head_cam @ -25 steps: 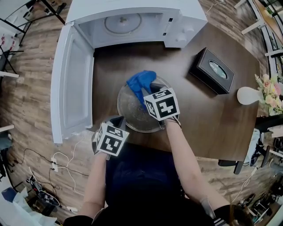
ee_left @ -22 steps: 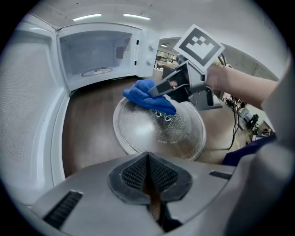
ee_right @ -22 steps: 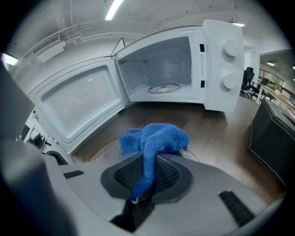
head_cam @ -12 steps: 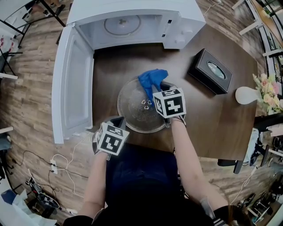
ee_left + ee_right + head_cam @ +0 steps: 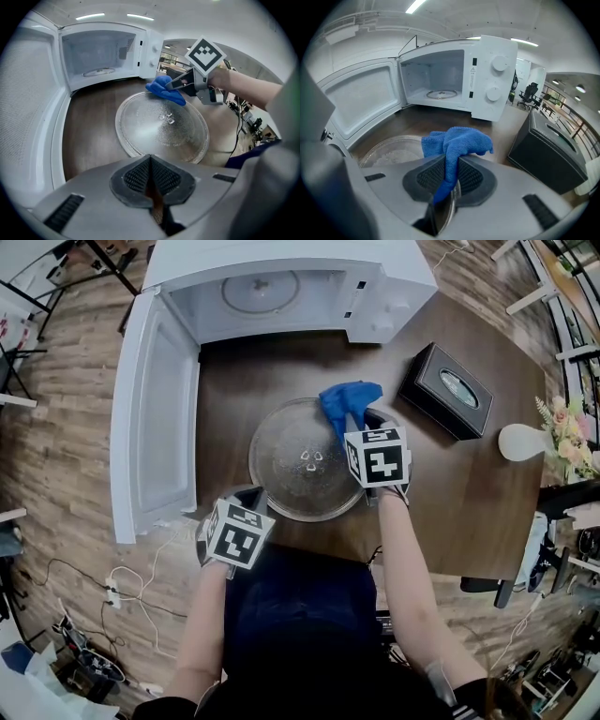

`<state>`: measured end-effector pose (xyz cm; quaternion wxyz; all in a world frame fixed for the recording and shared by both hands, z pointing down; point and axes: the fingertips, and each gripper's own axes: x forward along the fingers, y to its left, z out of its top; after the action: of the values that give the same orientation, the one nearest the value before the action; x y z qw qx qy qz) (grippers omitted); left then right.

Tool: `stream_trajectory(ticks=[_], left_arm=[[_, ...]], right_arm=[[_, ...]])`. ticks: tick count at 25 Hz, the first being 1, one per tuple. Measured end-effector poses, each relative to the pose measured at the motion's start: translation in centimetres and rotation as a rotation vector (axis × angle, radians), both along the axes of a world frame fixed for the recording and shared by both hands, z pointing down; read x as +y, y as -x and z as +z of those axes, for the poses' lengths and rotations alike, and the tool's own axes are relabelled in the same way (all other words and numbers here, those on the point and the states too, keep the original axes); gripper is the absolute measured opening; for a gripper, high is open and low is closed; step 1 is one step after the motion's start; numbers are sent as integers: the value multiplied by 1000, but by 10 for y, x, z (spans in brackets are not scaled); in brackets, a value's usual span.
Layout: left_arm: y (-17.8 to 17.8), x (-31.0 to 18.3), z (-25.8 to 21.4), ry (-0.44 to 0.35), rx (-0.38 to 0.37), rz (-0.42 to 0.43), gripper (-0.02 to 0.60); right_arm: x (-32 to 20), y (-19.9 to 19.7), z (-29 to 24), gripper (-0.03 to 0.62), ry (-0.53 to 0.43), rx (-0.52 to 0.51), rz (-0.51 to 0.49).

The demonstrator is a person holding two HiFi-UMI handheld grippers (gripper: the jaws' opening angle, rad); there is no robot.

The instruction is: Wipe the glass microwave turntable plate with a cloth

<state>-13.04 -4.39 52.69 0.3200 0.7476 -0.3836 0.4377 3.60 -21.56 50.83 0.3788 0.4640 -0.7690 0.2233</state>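
The clear glass turntable plate (image 5: 300, 470) lies flat on the dark wooden table (image 5: 450, 493), in front of the open microwave. My right gripper (image 5: 356, 425) is shut on a blue cloth (image 5: 349, 397), which bunches over the plate's far right rim. In the right gripper view the cloth (image 5: 457, 143) sticks up from between the pads, with the plate (image 5: 389, 150) to the lower left. My left gripper (image 5: 251, 497) is shut with nothing in it, its tips at the plate's near left rim. The left gripper view shows the plate (image 5: 161, 126) ahead and the cloth (image 5: 164, 90) at its far edge.
The white microwave (image 5: 375, 277) stands at the back of the table, its door (image 5: 155, 418) swung out to the left. A black tissue box (image 5: 450, 390) sits to the right of the plate. A white vase (image 5: 527, 442) with flowers stands at the right edge.
My right gripper has dragged the blue cloth rightwards, from the plate's far middle to its far right rim. The left gripper and the plate have stayed put.
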Motion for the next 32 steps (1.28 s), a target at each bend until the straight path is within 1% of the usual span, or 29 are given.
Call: stream_trajectory(ticks=[3,7,9,11,18,24,29,32], left_arm=[[1,-1,0,0,4,-1,5],[1,0,0,-1,2,-1,5],[0,0,0,-3,1,2,5],[0,0,0,-6,6,4,5],[0,-1,-1,-11,21,5,5],[1,-1,-1,-15,31,3,5],[1,-1,-1,-20,34,4,5],[1,0,-1,-24,42,-1,5]], right_arm=[[-6,-14,-3,51,-22,23,30],[-8,-27,-10,51,-45,27,66],[-7,-27,-18,51,-62,14,69],[-3,-21,-28,51,-77,-21,59],[27,24,-57,51,-81,-182,-27],[66,80,-65,51,-32,-315,-122],[104,125,-51,49,49,-361,-226],[122,141,-41,51,85,-364,-260]])
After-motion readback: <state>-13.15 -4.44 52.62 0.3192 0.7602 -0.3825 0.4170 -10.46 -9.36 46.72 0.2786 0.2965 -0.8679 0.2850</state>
